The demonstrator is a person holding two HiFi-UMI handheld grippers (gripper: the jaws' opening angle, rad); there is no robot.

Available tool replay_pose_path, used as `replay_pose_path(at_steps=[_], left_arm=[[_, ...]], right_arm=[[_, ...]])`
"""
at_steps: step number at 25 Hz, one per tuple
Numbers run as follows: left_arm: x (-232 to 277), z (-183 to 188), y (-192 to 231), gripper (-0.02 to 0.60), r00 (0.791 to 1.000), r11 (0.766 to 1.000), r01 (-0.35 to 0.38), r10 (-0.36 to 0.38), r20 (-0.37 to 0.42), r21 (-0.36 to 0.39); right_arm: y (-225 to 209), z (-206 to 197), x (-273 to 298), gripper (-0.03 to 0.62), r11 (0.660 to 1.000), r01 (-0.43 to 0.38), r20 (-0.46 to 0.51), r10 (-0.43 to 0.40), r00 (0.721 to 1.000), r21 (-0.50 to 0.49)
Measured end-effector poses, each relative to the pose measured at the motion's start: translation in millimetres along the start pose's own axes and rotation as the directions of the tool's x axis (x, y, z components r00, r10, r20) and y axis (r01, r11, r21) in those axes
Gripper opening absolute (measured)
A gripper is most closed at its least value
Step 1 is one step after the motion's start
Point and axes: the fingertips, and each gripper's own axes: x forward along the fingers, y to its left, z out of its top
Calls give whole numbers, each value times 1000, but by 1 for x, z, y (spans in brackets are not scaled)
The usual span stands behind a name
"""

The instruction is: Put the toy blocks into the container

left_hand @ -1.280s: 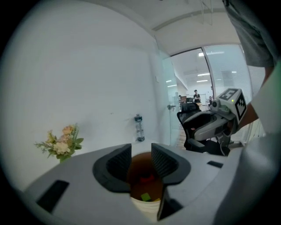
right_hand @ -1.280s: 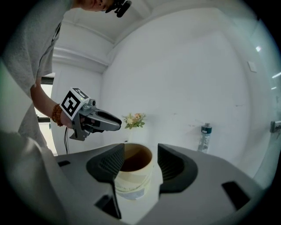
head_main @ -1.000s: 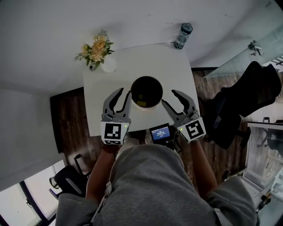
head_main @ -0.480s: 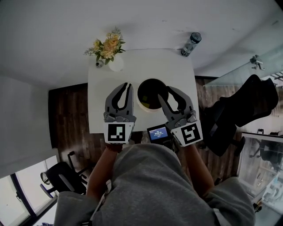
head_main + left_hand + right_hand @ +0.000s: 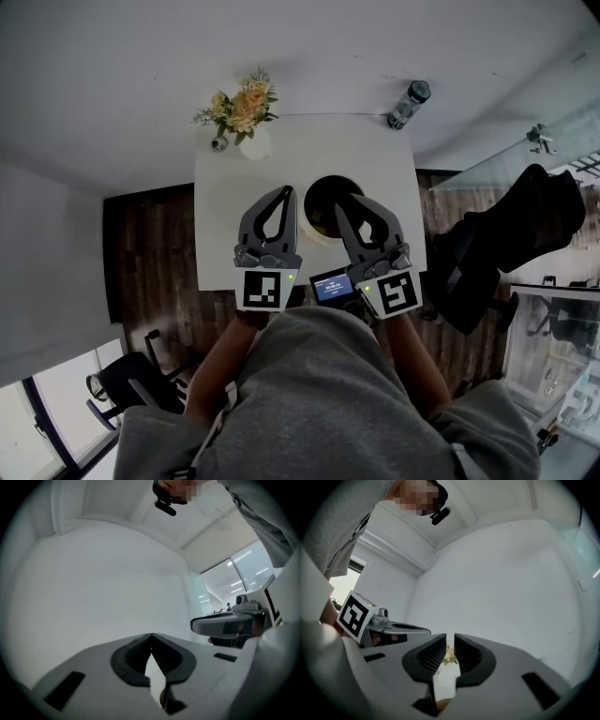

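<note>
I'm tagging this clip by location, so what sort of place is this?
Probably an office: a white square table, a black padded office chair and a clear glass partition wall.

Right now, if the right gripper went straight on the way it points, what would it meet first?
Likely the flower bouquet at the table's far corner, passing above the container; depth is unclear. The right gripper's jaws have just been closing, empty.
</note>
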Motion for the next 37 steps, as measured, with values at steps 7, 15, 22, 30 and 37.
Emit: replay_pose_path(at_steps=[7, 15, 22, 30, 37], left_arm=[[-4, -3, 4, 6, 999, 999, 53, -53, 2, 6], [-10, -10, 12, 6, 996, 996, 86, -86, -12, 5], [-16, -16, 20, 6, 995, 995, 101, -100, -23, 9], [-19, -20, 24, 6, 995, 995, 95, -95, -24, -18], [-19, -23, 28, 6, 995, 995, 97, -97, -25, 1]], right_arm=[[2, -13, 5, 14, 999, 53, -53, -53, 997, -13], [11, -19, 12, 5, 996, 89, -90, -89, 992, -11], [18, -19, 16, 5, 994, 105, -94, -105, 990, -1], [22, -26, 17, 5, 995, 101, -119, -102, 988, -8], [23, -34, 17, 5, 996, 89, -147, -92, 985, -28]])
